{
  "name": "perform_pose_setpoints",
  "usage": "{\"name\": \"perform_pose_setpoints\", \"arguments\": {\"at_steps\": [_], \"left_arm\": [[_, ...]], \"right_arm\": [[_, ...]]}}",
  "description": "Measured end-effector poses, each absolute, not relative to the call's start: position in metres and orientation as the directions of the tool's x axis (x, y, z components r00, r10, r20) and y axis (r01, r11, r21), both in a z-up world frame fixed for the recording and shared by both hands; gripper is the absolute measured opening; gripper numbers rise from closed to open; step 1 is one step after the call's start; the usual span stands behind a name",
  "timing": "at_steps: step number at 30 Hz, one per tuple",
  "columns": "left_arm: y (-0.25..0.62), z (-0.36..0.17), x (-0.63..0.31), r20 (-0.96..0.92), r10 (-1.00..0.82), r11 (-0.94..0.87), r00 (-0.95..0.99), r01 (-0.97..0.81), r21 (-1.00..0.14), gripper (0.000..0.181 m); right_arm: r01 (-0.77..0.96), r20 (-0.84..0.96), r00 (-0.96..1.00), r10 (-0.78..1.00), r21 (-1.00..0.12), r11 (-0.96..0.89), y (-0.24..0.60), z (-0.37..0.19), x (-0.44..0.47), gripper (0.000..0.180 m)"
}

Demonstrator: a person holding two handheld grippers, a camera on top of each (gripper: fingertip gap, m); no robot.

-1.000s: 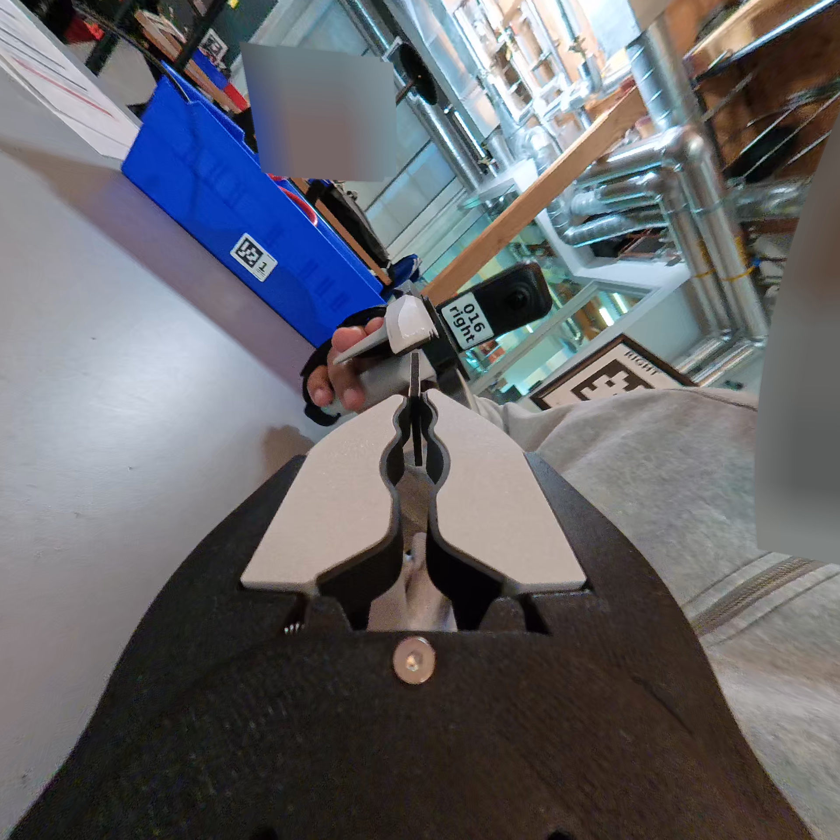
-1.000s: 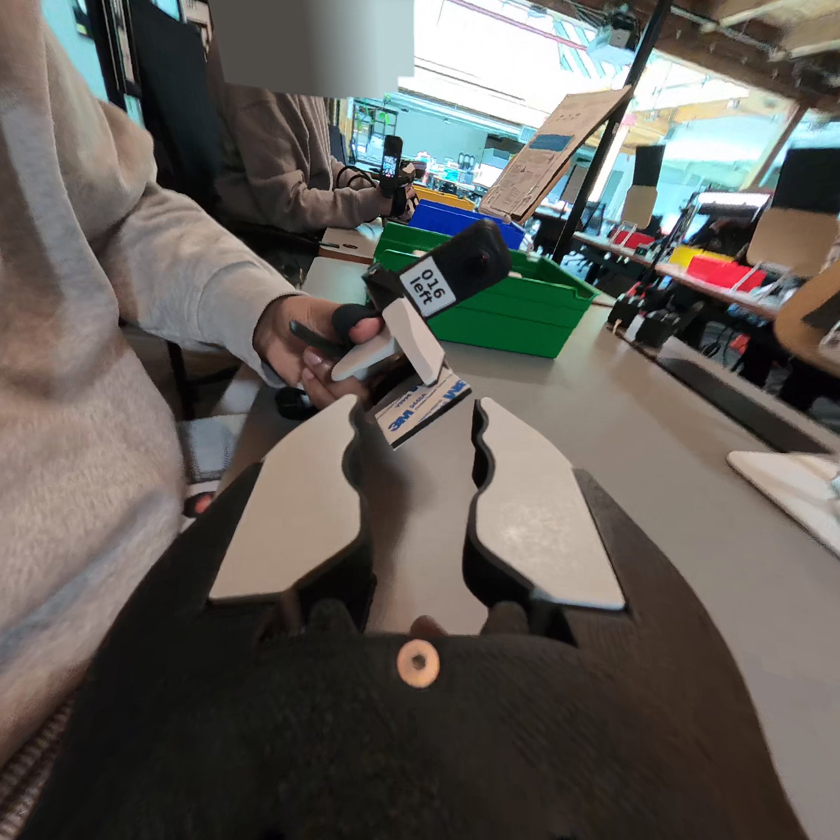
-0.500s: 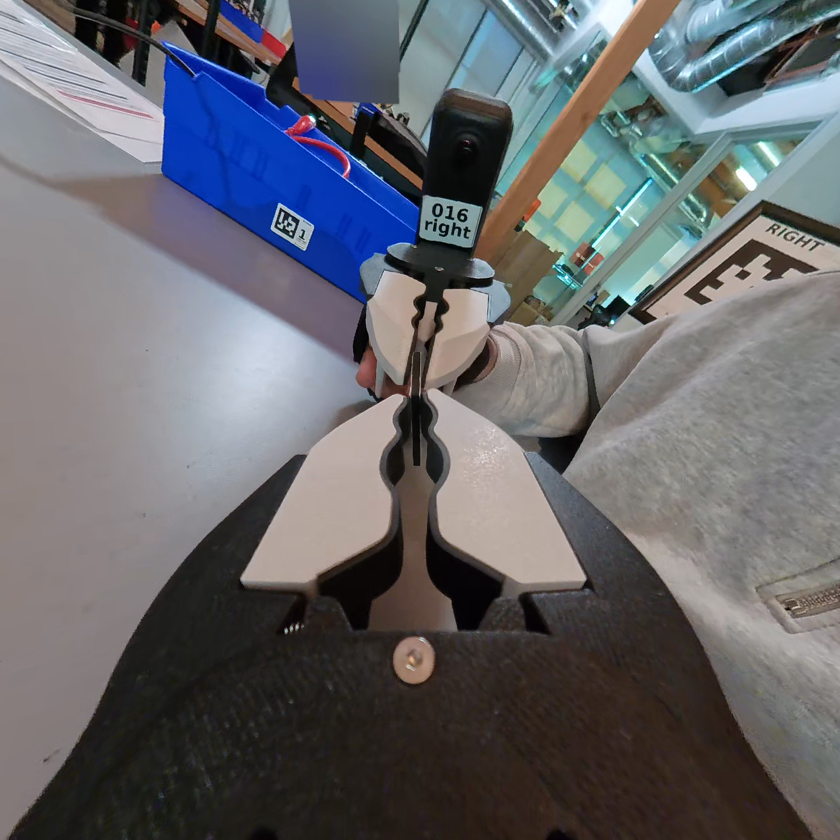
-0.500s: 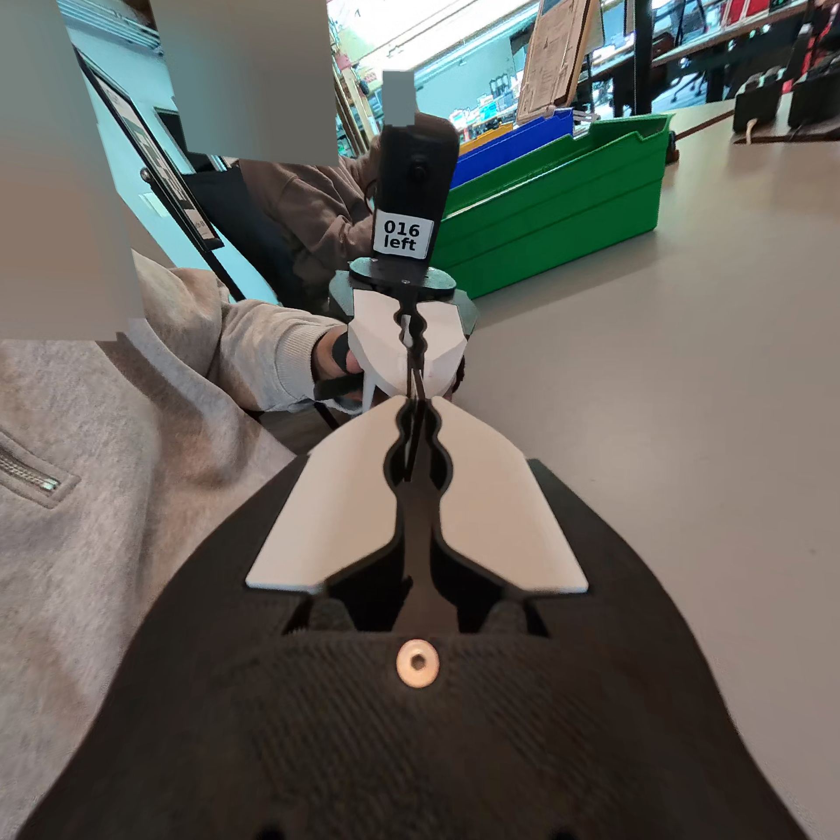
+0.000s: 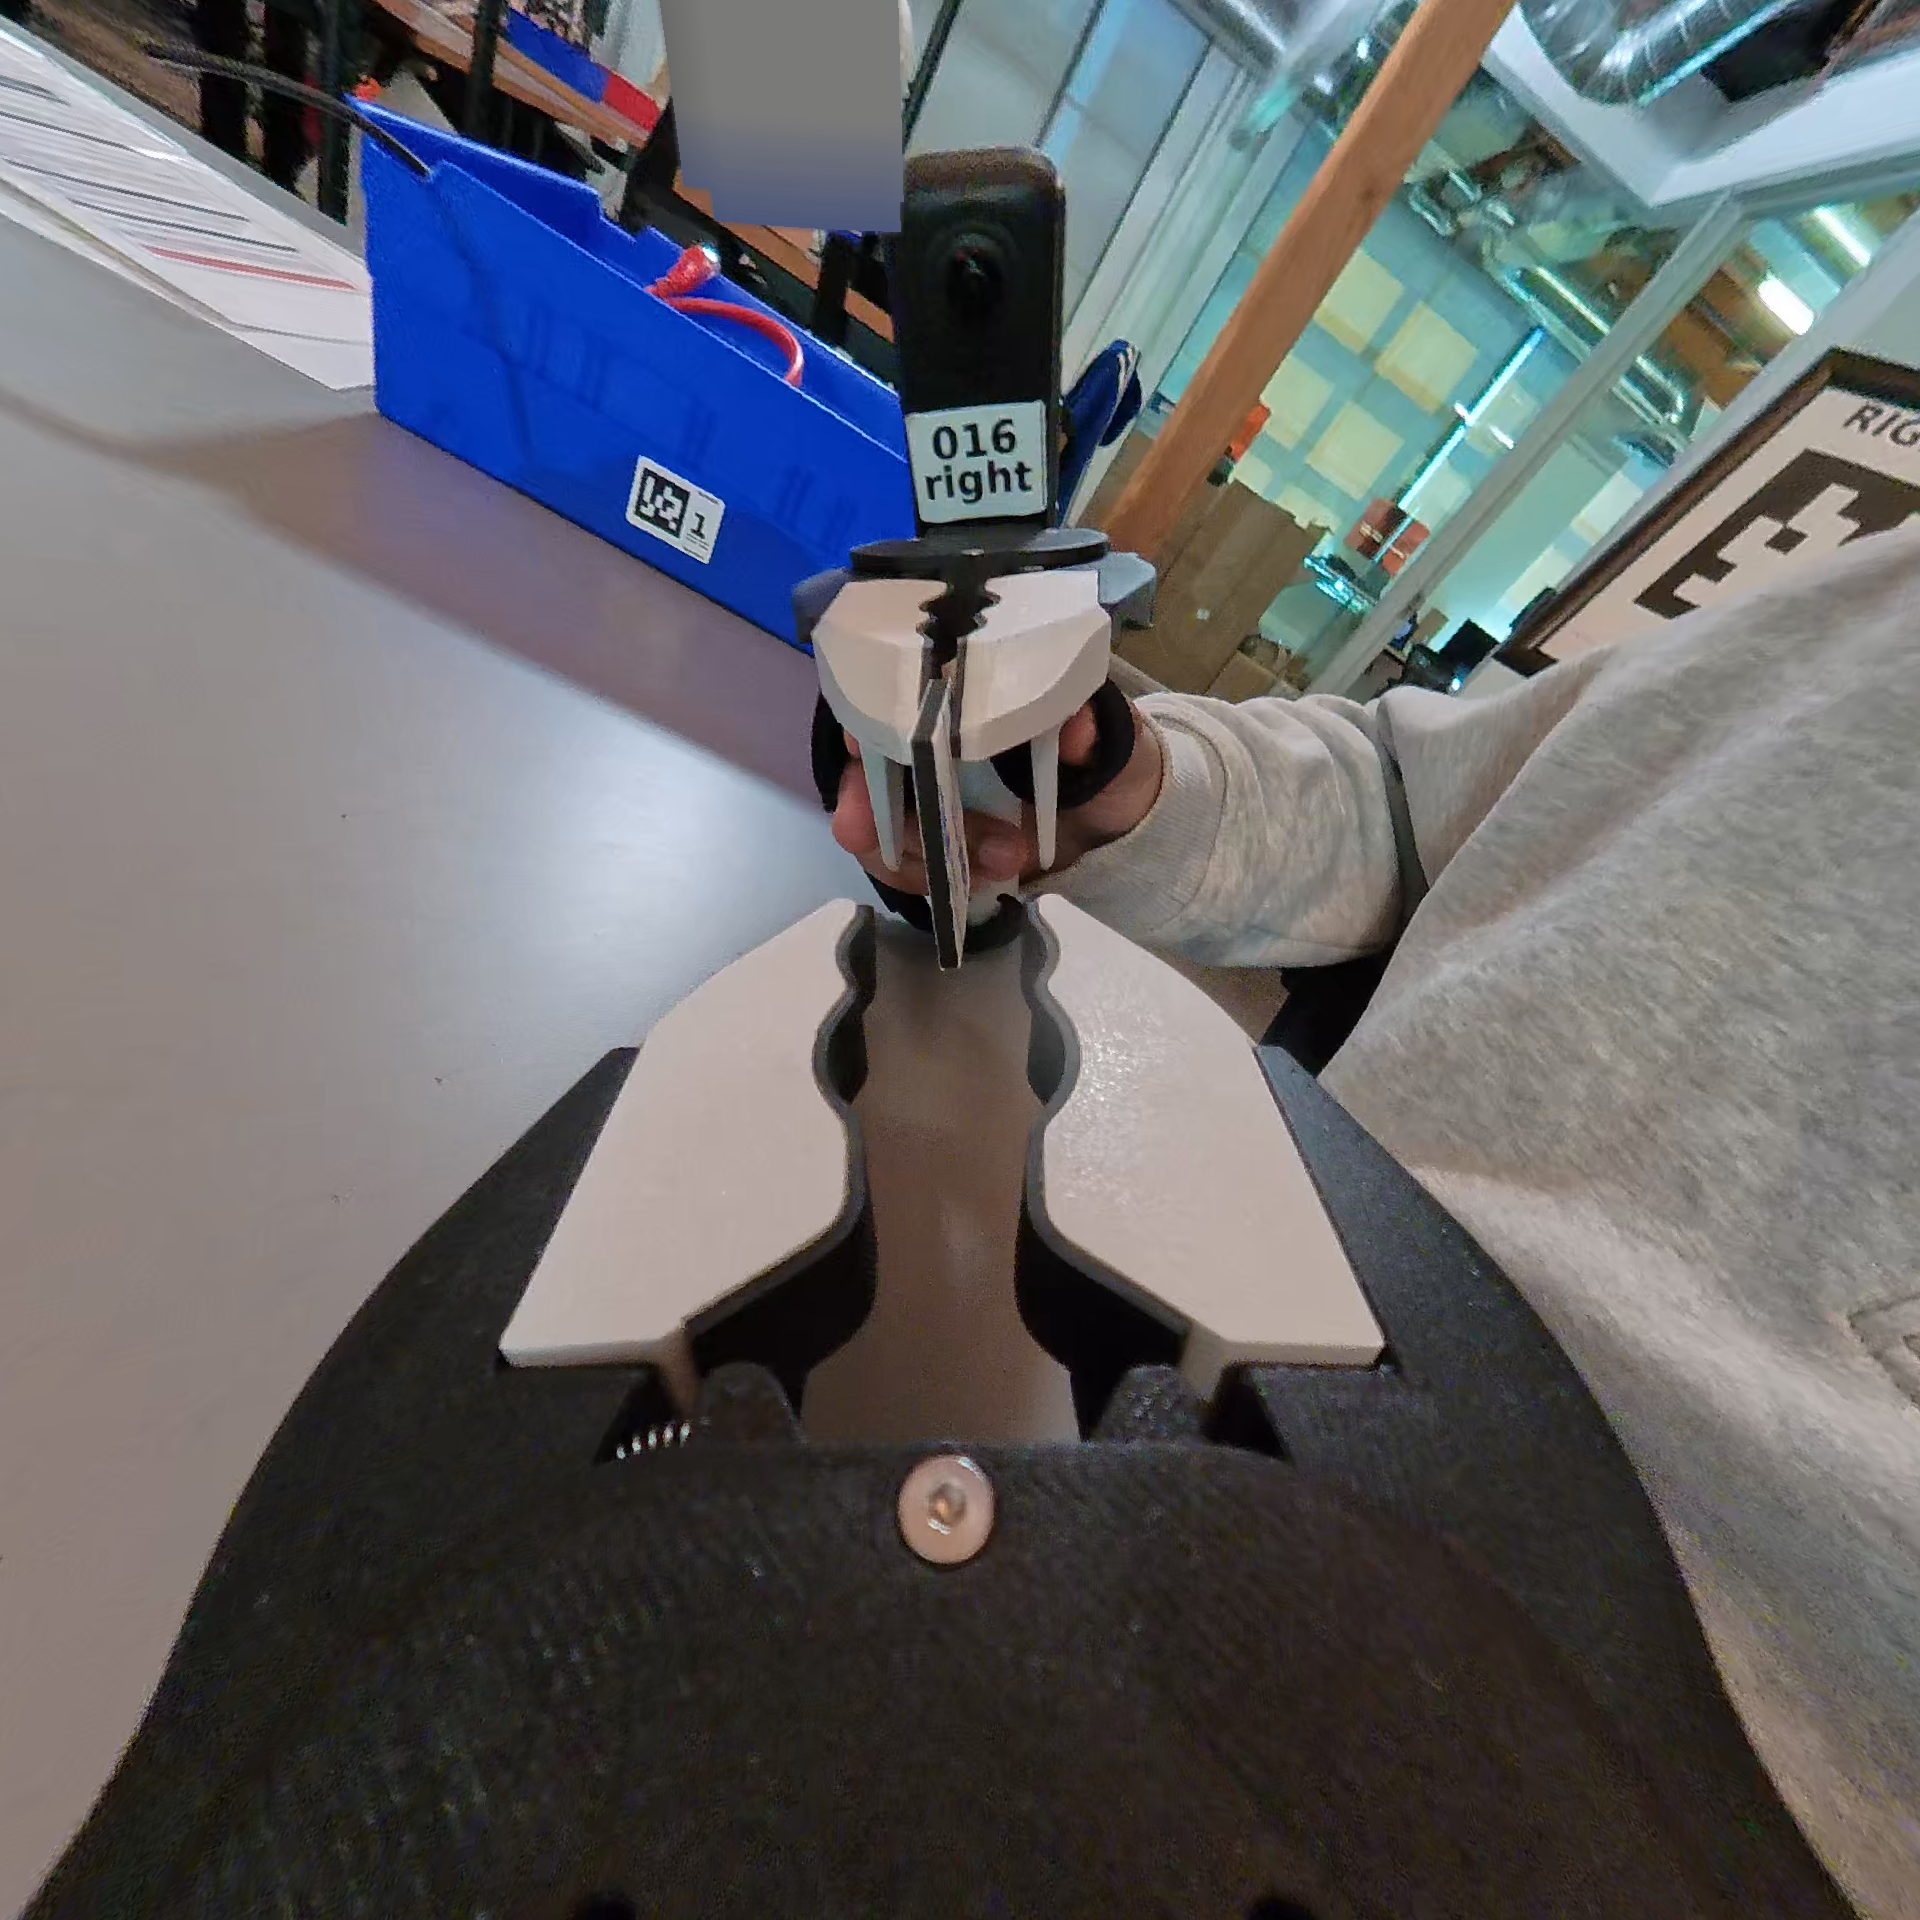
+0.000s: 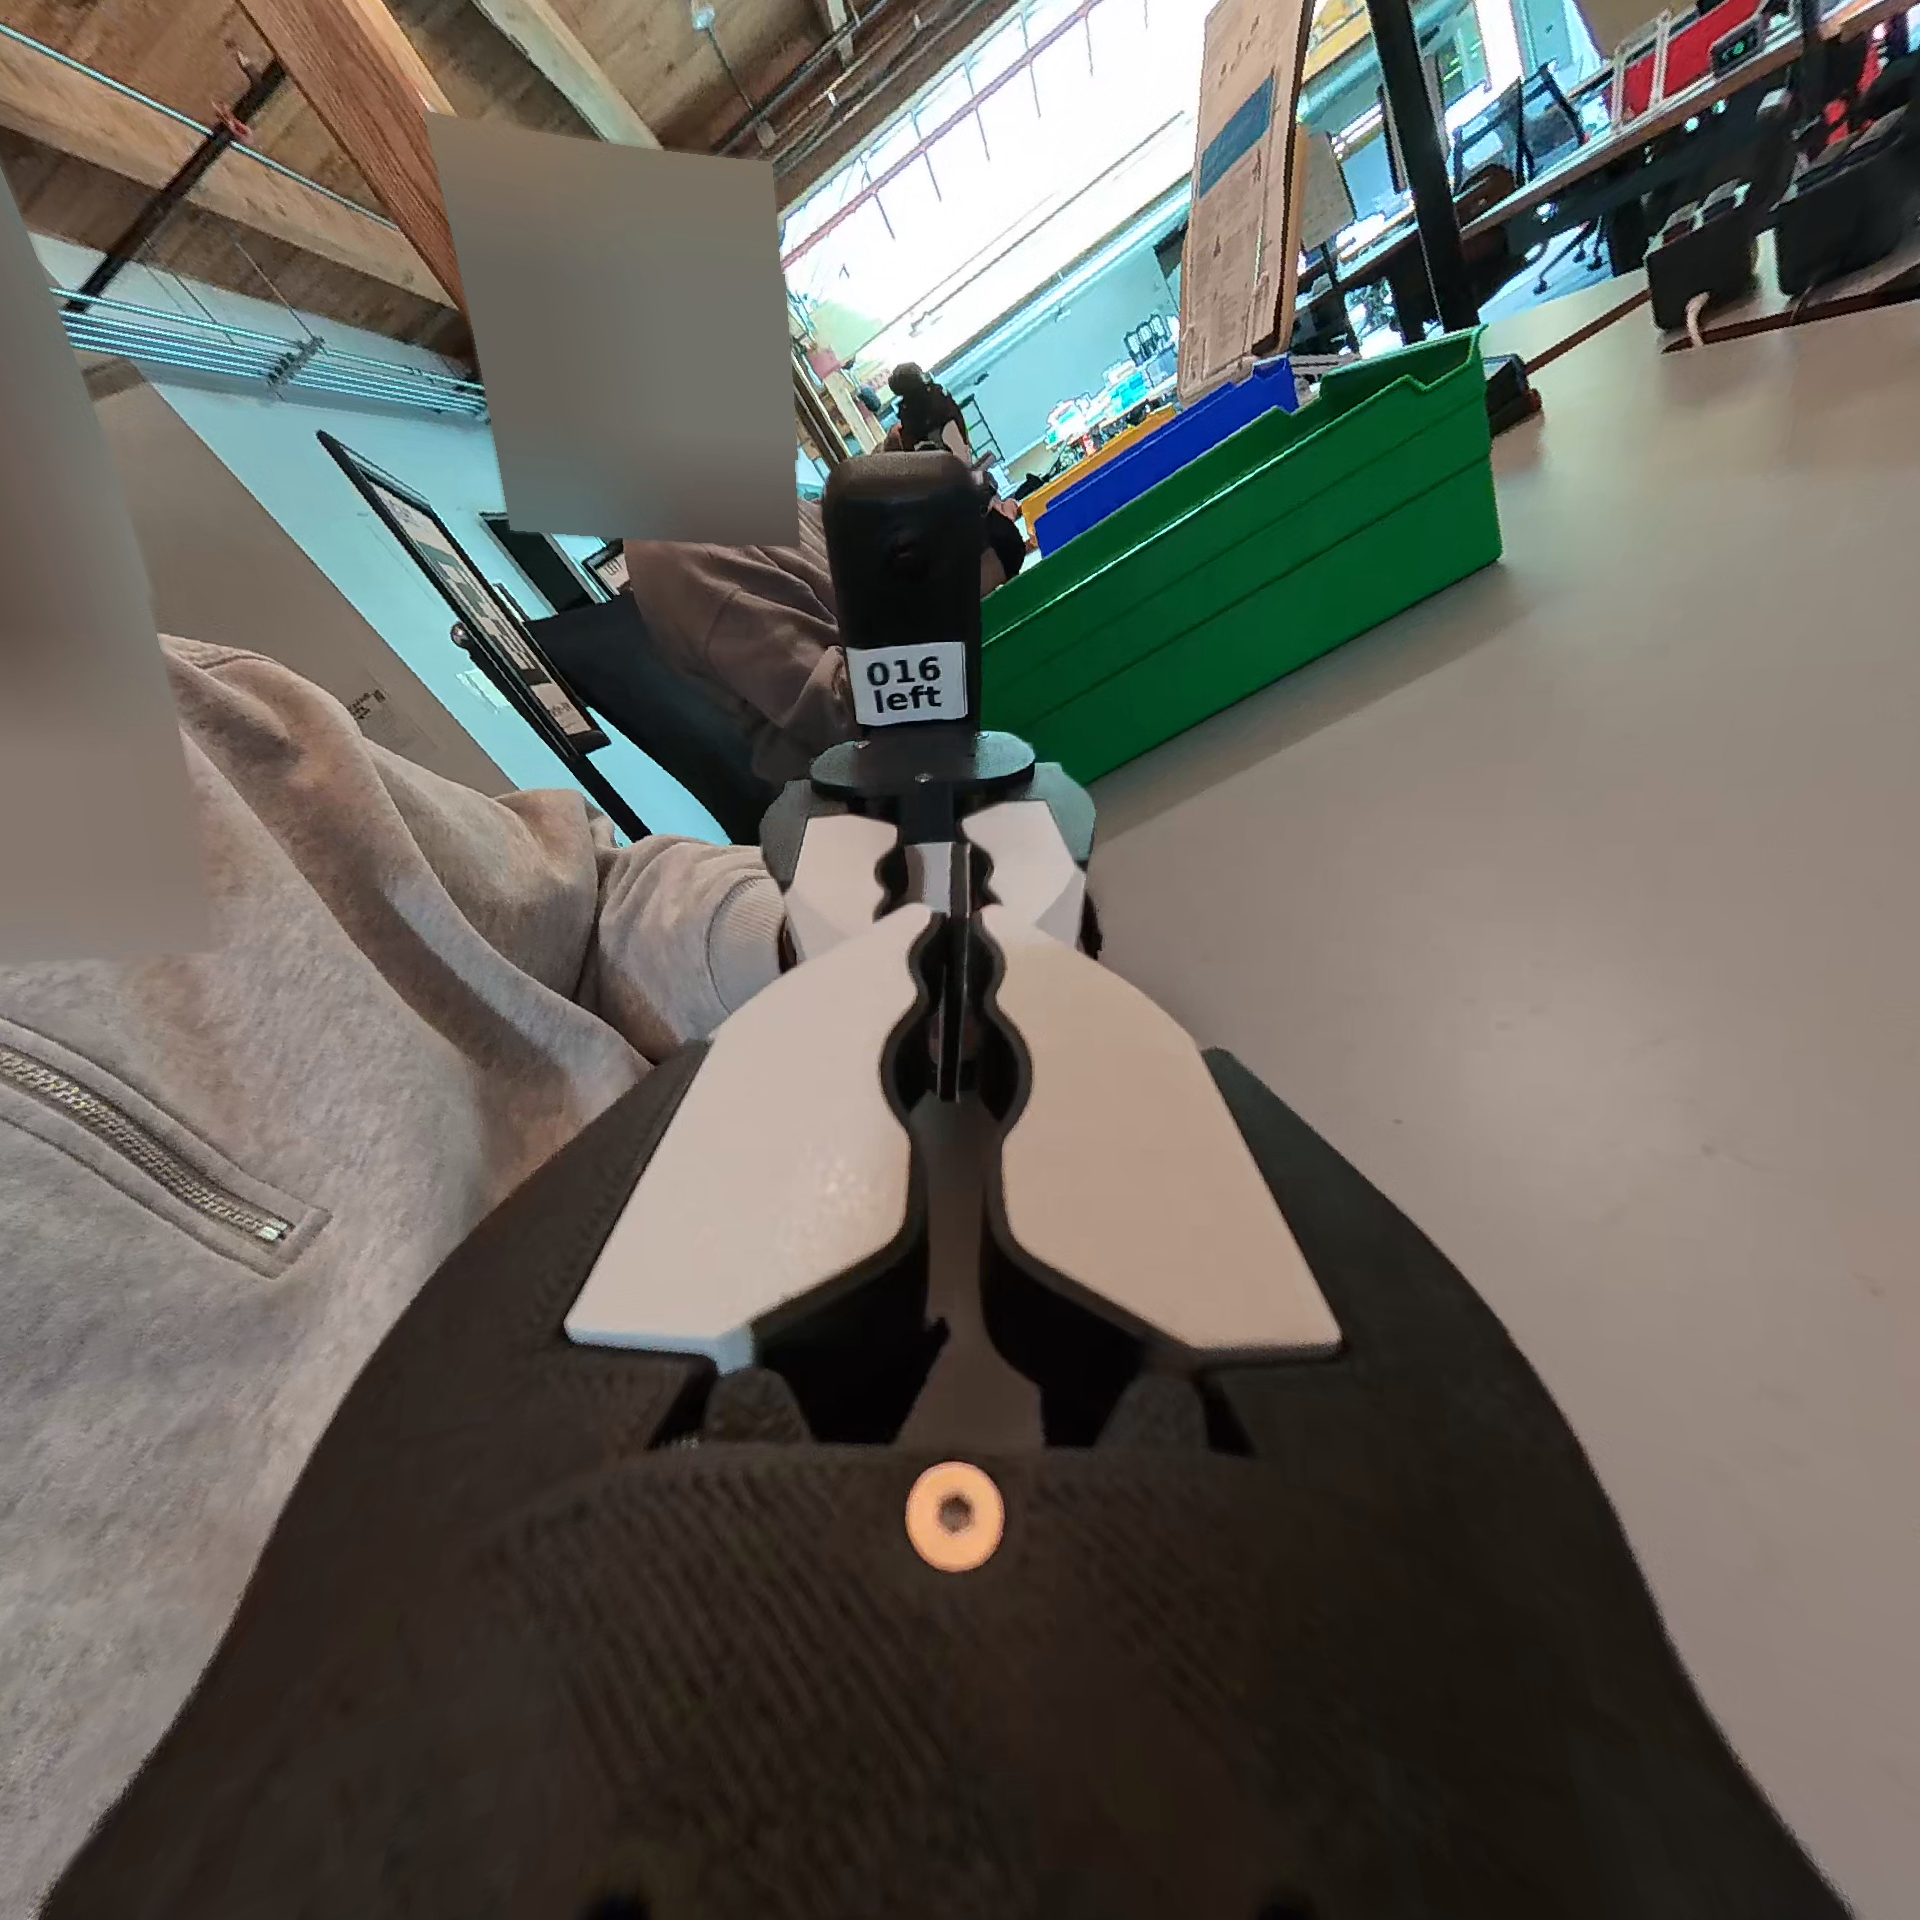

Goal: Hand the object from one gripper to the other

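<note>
A thin flat card, dark-backed with a white and blue printed face, is pinched edge-on in my right gripper (image 6: pixel 956 925), which is shut on it. The card (image 6: pixel 962 997) runs between the right fingers. In the left wrist view the card (image 5: pixel 940 821) hangs from the facing right gripper (image 5: pixel 951 665), its lower end just at the tips of my left gripper (image 5: pixel 943 914). My left gripper is open, its fingers apart on either side and not touching the card. It also shows open in the right wrist view (image 6: pixel 940 862).
A blue bin (image 5: pixel 582 395) with a red cable stands on the grey table (image 5: pixel 312 831), beside paper sheets (image 5: pixel 156 218). A green bin (image 6: pixel 1247 582) stands on the table ahead of the right gripper. A grey sleeve (image 5: pixel 1299 831) is close on the right. My two grippers' fingertips are within a few centimetres of each other.
One second ago the left gripper held the card and the right was open. Then the right shut on it. Now the left has opened and let go, and the grippers have drawn slightly apart.
</note>
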State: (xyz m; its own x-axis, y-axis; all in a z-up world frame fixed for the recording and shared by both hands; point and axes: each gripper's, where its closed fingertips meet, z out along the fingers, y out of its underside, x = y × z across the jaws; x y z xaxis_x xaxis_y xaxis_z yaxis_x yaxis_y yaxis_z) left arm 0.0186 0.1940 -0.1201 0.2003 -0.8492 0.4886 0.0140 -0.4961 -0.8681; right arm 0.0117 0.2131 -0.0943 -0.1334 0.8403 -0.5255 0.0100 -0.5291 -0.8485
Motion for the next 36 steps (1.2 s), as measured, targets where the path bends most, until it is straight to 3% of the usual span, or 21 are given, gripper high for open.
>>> {"name": "perform_pose_setpoints", "arguments": {"at_steps": [5,8,11,14,20,29,33,36], "left_arm": [[0.191,-0.118,0.021,0.486,-0.853,-0.491,0.188,0.023,-0.871,0.023],[0.191,-0.115,0.019,0.490,-0.854,-0.490,0.178,0.042,-0.870,0.003],[0.192,-0.116,0.018,0.492,-0.852,-0.495,0.180,0.034,-0.868,0.003],[0.194,-0.113,0.015,0.492,-0.851,-0.491,0.185,0.053,-0.869,0.003],[0.200,-0.109,0.009,0.531,-0.828,-0.521,0.183,0.103,-0.848,0.002],[0.199,-0.109,0.010,0.536,-0.827,-0.525,0.172,0.103,-0.845,0.002],[0.194,-0.110,0.015,0.520,-0.838,-0.514,0.167,0.083,-0.854,0.002],[0.193,-0.109,0.015,0.515,-0.842,-0.509,0.162,0.077,-0.857,0.002]], "right_arm": [[0.008,-0.524,-0.148,0.839,-0.849,-0.529,0.209,-0.094,0.009,0.004],[0.011,-0.521,-0.157,0.839,-0.850,-0.526,0.207,-0.094,0.008,0.004],[0.003,-0.513,-0.157,0.844,-0.855,-0.519,0.207,-0.094,0.007,0.004],[-0.027,-0.505,-0.147,0.850,-0.857,-0.514,0.212,-0.092,0.007,0.027],[-0.043,-0.535,-0.132,0.835,-0.838,-0.544,0.217,-0.094,0.007,0.038],[-0.001,-0.495,-0.131,0.859,-0.867,-0.499,0.207,-0.098,0.000,0.028],[0.012,-0.493,-0.158,0.855,-0.867,-0.498,0.203,-0.097,0.001,0.004],[0.020,-0.480,-0.153,0.864,-0.876,-0.483,0.202,-0.098,0.001,0.004]]}}
